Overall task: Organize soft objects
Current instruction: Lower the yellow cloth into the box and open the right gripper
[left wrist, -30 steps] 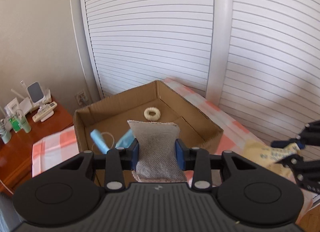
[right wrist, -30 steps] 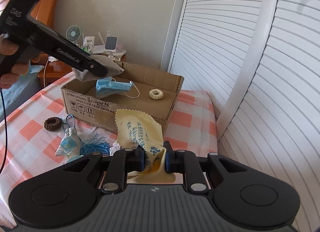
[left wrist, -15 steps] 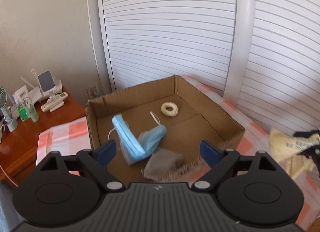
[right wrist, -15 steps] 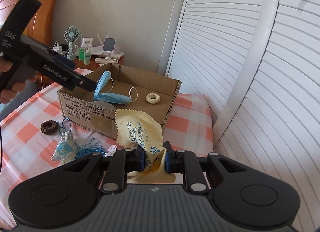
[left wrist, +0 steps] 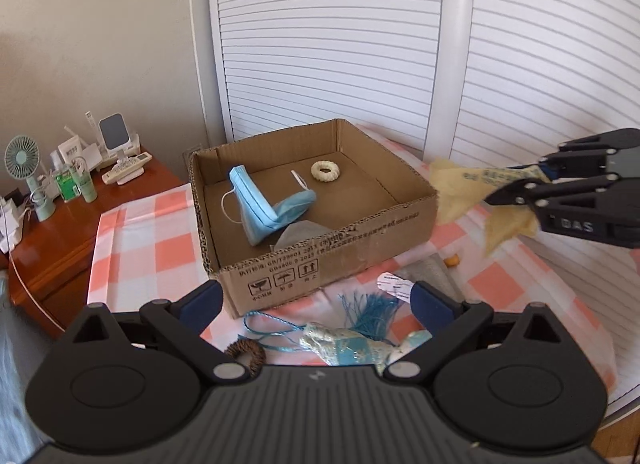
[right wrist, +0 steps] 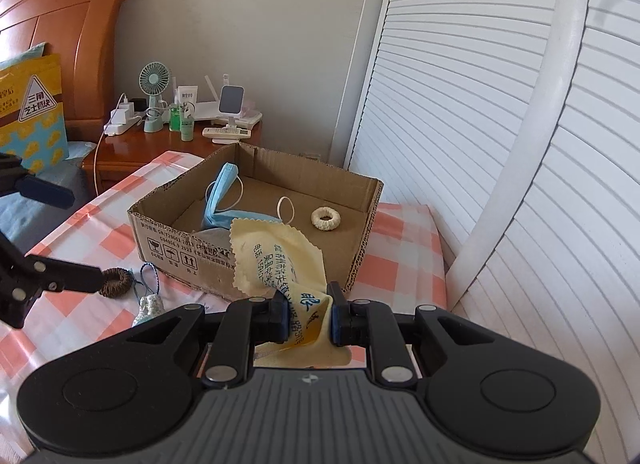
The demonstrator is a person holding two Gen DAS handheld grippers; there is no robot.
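A cardboard box (left wrist: 332, 260) (right wrist: 180, 236) stands on the checked cloth. It holds a blue face mask (left wrist: 264, 204) (right wrist: 218, 200), a grey cloth (left wrist: 298, 234) and a cream ring (left wrist: 325, 171) (right wrist: 326, 219). My left gripper (left wrist: 316, 300) is open and empty, in front of the box above a blue tasselled sachet (left wrist: 344, 344) and a brown ring (left wrist: 245, 356) (right wrist: 116, 282). My right gripper (right wrist: 308, 318) (left wrist: 516, 196) is shut on a yellow printed cloth (right wrist: 276, 260) (left wrist: 460, 192), held at the box's right side.
A wooden bedside table (right wrist: 160, 144) (left wrist: 68, 220) at the back left carries a small fan (right wrist: 154, 84), bottles and a remote. White louvred doors (left wrist: 340, 44) stand behind and to the right. A headboard (right wrist: 80, 24) is at far left.
My left gripper opened and dropped the grey cloth into the box, then drew back and up. My right gripper moved the yellow cloth closer to the box.
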